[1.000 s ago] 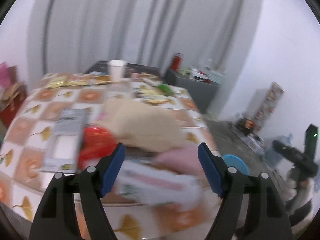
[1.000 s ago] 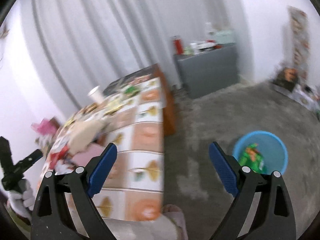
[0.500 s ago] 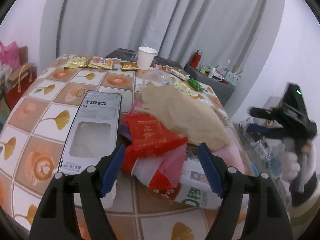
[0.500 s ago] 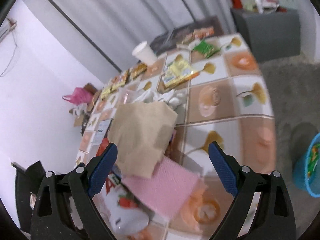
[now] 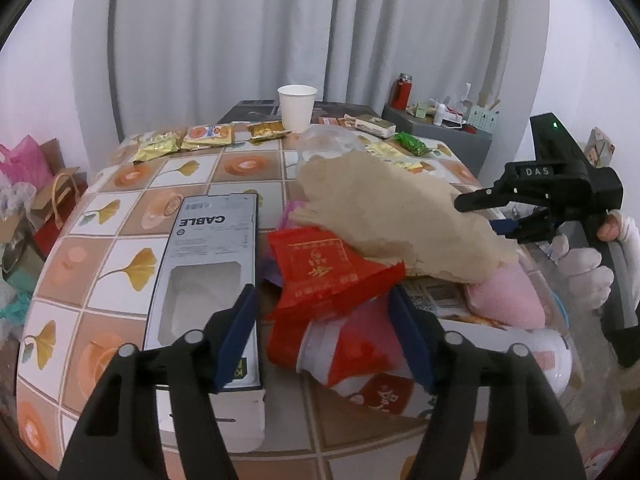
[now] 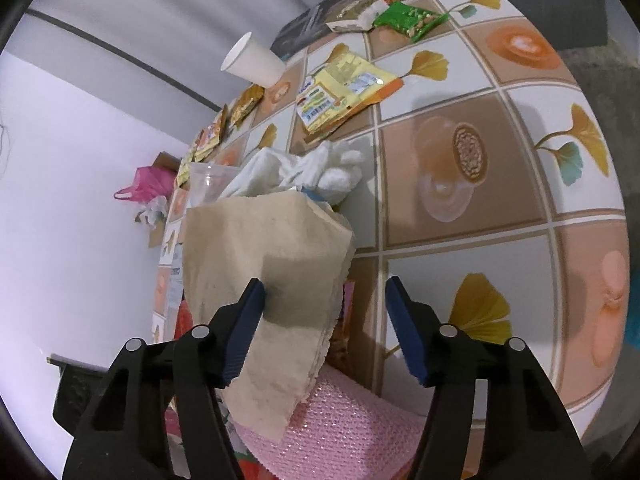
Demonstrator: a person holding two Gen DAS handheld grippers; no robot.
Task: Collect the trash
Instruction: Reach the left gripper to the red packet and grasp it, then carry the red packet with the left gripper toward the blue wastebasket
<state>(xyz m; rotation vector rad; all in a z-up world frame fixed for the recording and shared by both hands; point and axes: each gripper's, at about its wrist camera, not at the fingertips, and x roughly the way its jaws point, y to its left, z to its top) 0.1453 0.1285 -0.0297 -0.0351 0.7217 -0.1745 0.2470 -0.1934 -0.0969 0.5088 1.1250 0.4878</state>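
Brown paper between right fingers

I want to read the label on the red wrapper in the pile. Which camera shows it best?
The left wrist view: the red wrapper lies face up just ahead of the open left gripper, gold print visible though too small to read. In the right wrist view only a red sliver peeks past the brown paper.
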